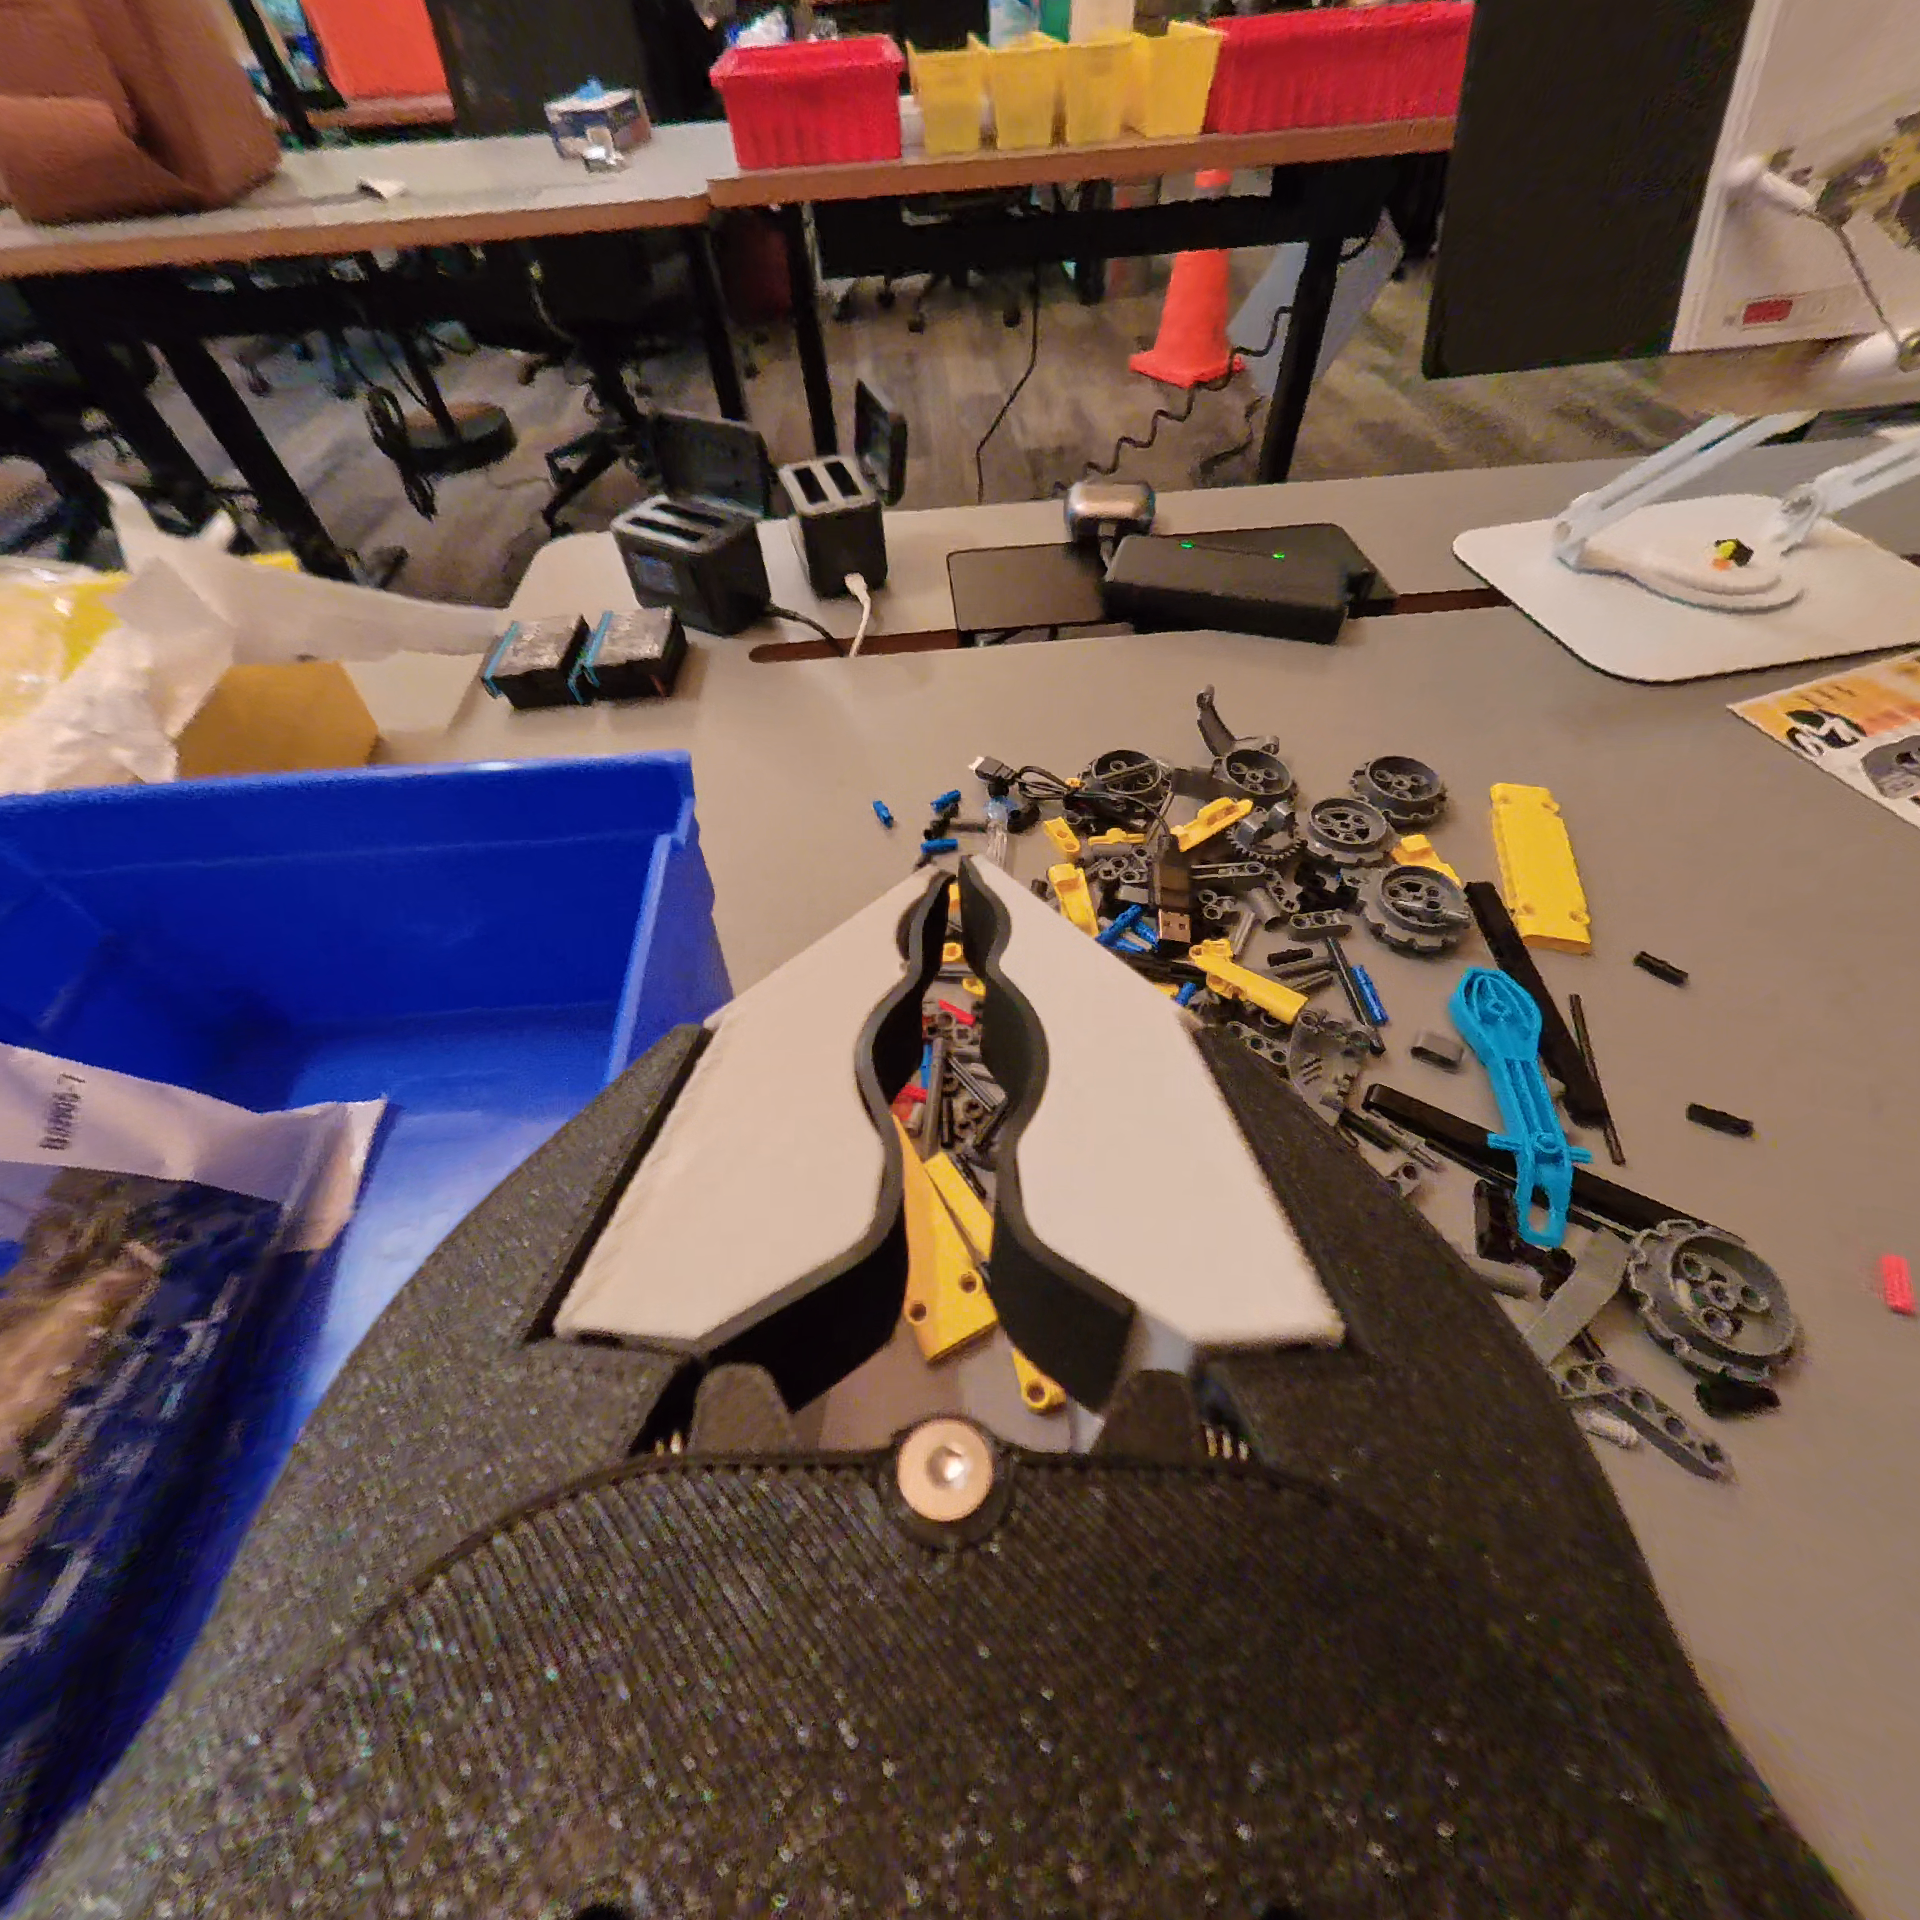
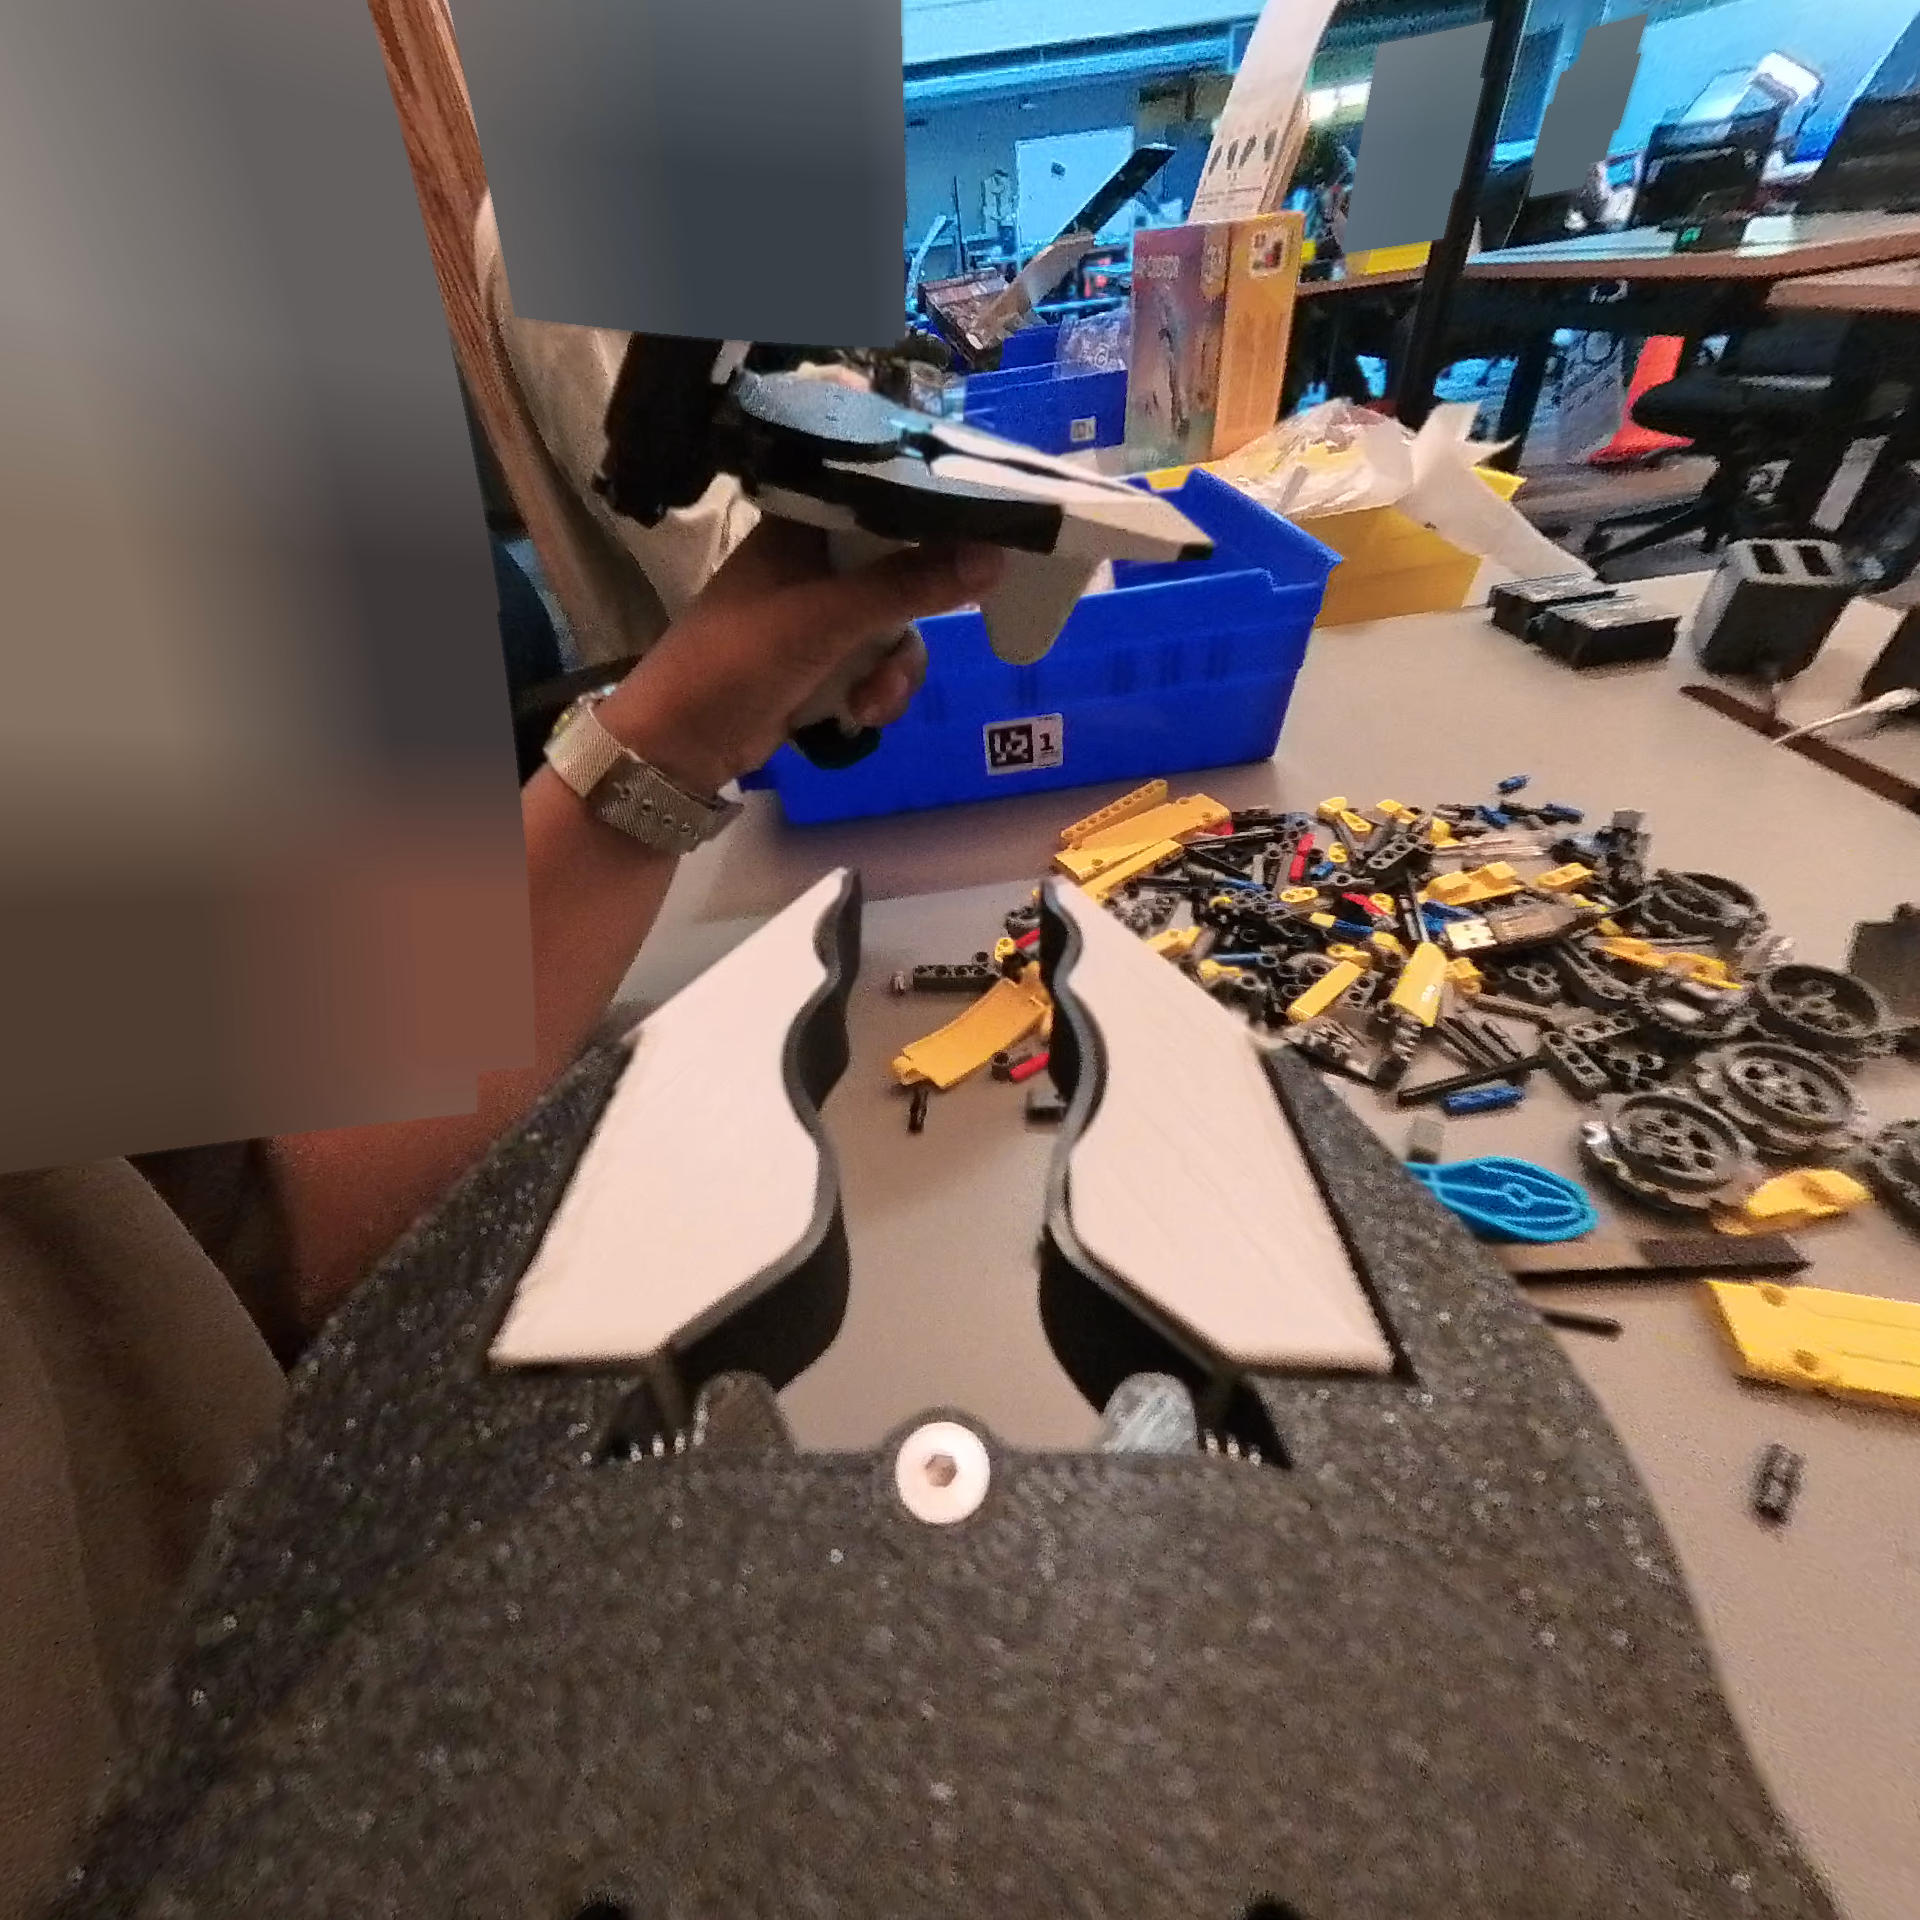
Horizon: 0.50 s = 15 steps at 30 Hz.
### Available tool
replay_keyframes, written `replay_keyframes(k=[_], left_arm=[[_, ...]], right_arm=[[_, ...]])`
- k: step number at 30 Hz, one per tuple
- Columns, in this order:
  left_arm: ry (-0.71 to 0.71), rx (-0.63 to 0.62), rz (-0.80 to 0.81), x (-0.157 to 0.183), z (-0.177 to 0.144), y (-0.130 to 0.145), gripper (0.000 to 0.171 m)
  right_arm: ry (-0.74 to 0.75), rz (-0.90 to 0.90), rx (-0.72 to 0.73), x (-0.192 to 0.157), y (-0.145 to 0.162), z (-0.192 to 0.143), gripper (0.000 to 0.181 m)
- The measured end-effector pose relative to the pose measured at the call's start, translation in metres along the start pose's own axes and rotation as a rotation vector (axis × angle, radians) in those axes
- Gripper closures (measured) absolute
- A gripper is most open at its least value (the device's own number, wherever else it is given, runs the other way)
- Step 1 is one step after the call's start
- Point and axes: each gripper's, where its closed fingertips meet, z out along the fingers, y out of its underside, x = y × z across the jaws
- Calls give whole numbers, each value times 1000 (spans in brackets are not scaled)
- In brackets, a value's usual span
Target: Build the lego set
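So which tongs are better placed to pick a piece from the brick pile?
Probably the right tongs: open, low beside the brick pile. The left tongs are shut, held up by the blue bin.

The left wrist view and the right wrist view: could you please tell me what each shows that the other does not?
Only the left wrist view shows the orange cone and red bins. Only the right wrist view shows the hand holding the left gripper, shut and empty, and the open right gripper. Both show the blue bin and the pile of building pieces.
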Motion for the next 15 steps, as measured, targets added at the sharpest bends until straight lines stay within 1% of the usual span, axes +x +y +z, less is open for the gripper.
replay_keyframes(k=[2,4,9,15], left_arm=[[20,-3,-41,-2,6,6,171],[36,2,-61,-3,10,11,171],[52,-8,-114,-7,16,20,171],[23,15,-112,-10,15,18,171]], right_arm=[[3,24,0,7,7,7,147],[25,-5,14,10,15,9,148],[9,-116,-45,-1,42,8,151],[-18,-144,-66,-10,47,12,151]])
